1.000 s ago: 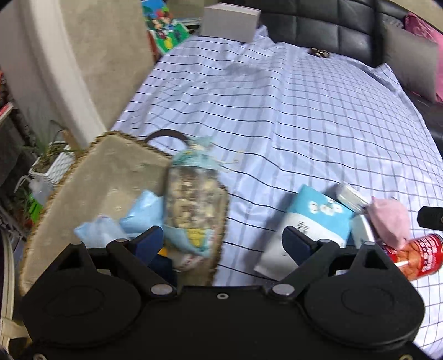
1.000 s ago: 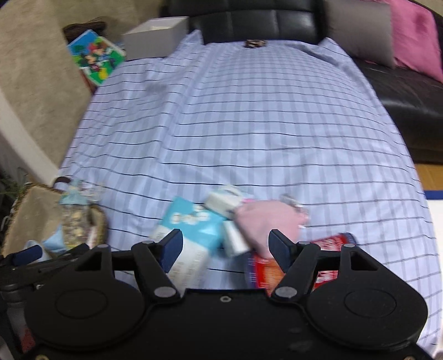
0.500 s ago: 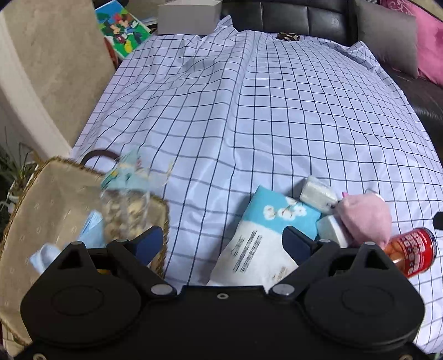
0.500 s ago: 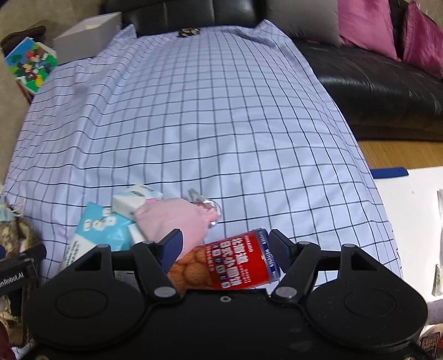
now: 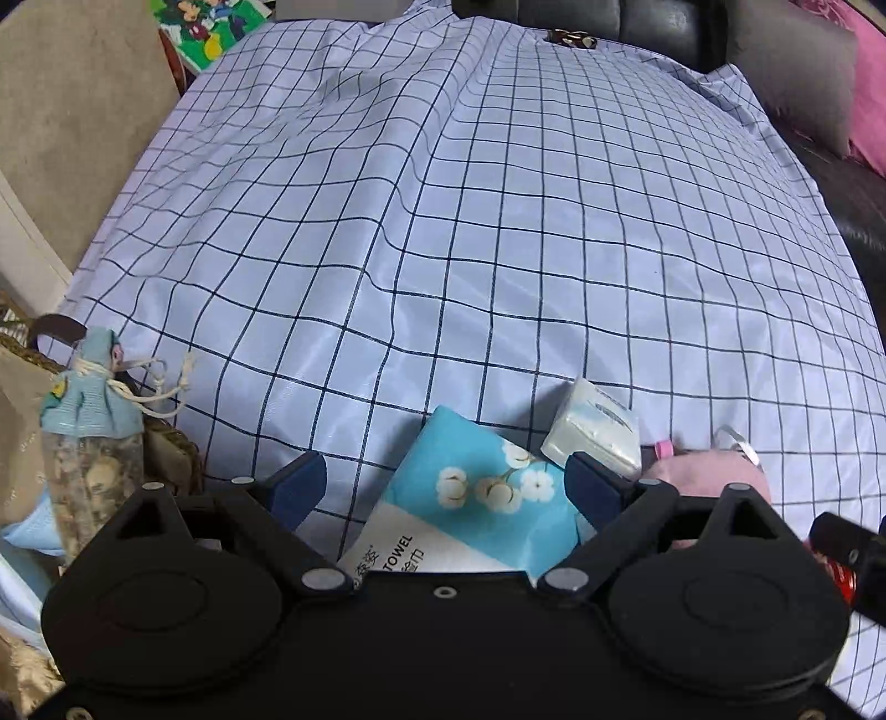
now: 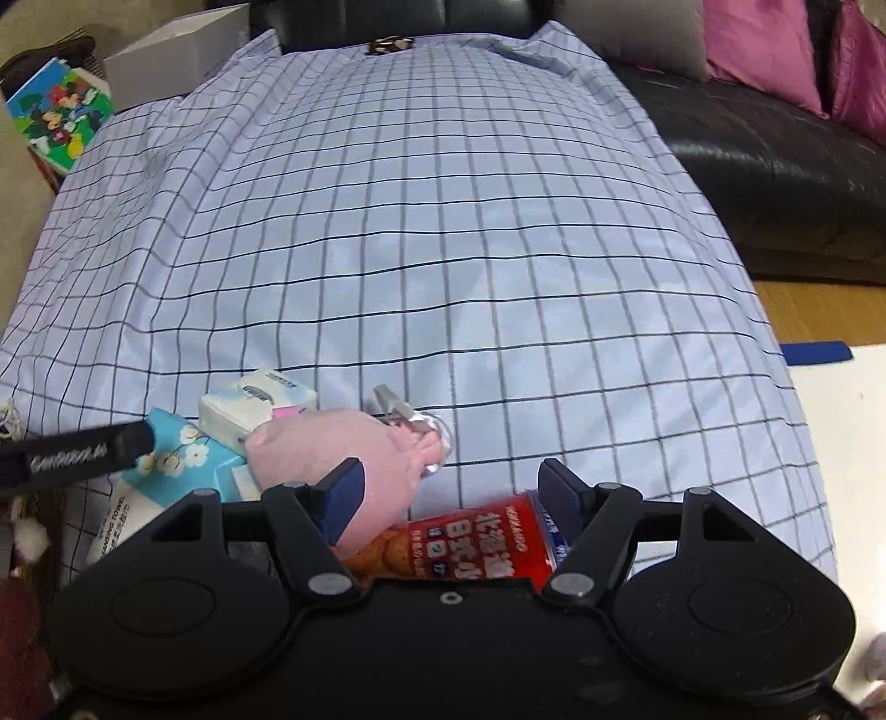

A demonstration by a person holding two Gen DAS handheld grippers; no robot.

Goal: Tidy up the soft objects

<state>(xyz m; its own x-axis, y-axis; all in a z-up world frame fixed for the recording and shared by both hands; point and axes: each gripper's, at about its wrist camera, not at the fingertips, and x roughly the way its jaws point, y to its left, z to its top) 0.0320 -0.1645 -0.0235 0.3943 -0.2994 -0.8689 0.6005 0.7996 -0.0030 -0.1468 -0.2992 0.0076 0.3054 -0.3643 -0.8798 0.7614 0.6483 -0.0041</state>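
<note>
My left gripper [image 5: 446,487] is open and empty, its jaws straddling the upper end of a blue-and-white towel pack [image 5: 476,498] on the checked cloth. A small tissue pack [image 5: 595,429] and a pink plush [image 5: 703,471] lie just right of it. My right gripper [image 6: 451,490] is open and empty over a red snack can [image 6: 470,545], with the pink plush [image 6: 338,448] at its left finger. The towel pack [image 6: 177,459] and tissue pack [image 6: 255,404] also show there. A woven basket [image 5: 171,448] at far left holds a clear pouch with a blue top [image 5: 91,432].
The checked cloth [image 5: 498,221] covers a wide surface. A black sofa [image 6: 775,166] with pink cushions [image 6: 758,50] lies to the right. A white box [image 6: 171,52] and a cartoon book [image 6: 58,113] sit at the back left. A beige wall [image 5: 72,111] stands on the left.
My left gripper has swung right from over the basket to the towel pack. My right gripper has moved right from the towel pack and plush to over the red can. Both stay open.
</note>
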